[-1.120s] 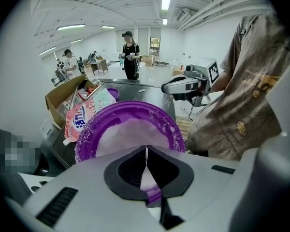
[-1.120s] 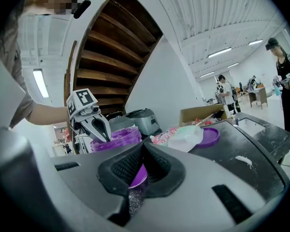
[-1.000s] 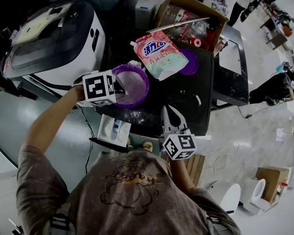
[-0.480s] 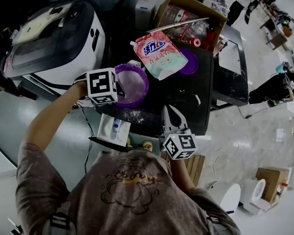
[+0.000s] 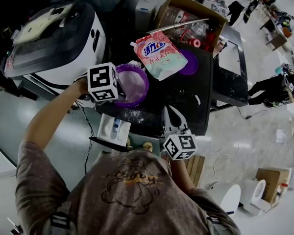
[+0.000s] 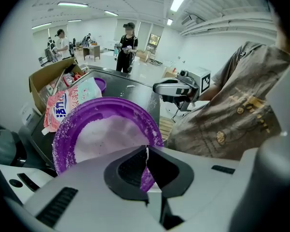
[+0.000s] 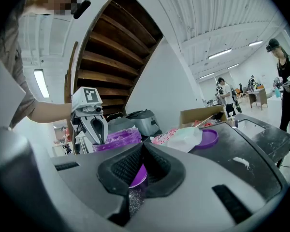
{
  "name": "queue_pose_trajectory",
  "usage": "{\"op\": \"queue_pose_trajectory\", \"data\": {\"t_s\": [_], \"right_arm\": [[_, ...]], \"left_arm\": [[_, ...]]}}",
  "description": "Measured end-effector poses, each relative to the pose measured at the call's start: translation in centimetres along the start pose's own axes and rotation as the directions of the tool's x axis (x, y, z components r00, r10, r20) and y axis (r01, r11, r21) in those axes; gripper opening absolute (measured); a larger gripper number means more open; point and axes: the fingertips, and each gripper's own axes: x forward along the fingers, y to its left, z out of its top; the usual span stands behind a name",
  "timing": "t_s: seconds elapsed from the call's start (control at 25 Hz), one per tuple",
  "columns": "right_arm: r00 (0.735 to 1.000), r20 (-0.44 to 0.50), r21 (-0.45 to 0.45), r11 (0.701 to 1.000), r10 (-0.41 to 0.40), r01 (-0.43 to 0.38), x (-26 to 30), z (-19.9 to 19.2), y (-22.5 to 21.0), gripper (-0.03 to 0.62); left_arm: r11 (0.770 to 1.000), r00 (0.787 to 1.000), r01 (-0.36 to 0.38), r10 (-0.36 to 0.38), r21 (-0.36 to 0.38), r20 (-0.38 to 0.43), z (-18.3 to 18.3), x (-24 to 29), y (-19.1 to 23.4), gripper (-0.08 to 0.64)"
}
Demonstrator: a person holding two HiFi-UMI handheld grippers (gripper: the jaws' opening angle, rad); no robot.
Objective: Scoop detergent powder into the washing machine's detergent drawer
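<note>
A purple bowl (image 5: 135,85) of white detergent powder (image 6: 106,132) stands on the black table (image 5: 186,94). My left gripper (image 5: 118,90) is shut on the bowl's near rim (image 6: 146,178). The right gripper (image 5: 166,112) hovers at the table's front edge, shut on a small purple scoop (image 7: 137,176) dusted with powder. The white detergent drawer (image 5: 113,129) juts out below the bowl, under the table's edge. A pink and white detergent bag (image 5: 159,53) lies behind the bowl. In the right gripper view the left gripper (image 7: 94,129) hangs at the bowl (image 7: 117,139).
The white washing machine (image 5: 49,38) is at the left. A purple lid (image 5: 191,62) lies beside the bag, and an open cardboard box (image 5: 191,16) of bottles stands behind. Spilled powder (image 5: 198,100) marks the table. People stand far off in the hall.
My left gripper has shifted slightly up and back at the bowl's rim, its marker cube turning a little. The right gripper has stayed where it was.
</note>
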Motion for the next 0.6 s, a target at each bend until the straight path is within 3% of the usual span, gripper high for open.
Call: {"op": "queue_pose_trajectory", "data": {"t_s": [0.6], "right_arm": [[1.0,-0.001,-0.01,1.0,0.006,-0.006,-0.29,0.22,0.48,0.002]], "left_arm": [[0.991,0.989,0.105,-0.095,-0.085,0.111,0.96,-0.99,-0.74,0.025]]}}
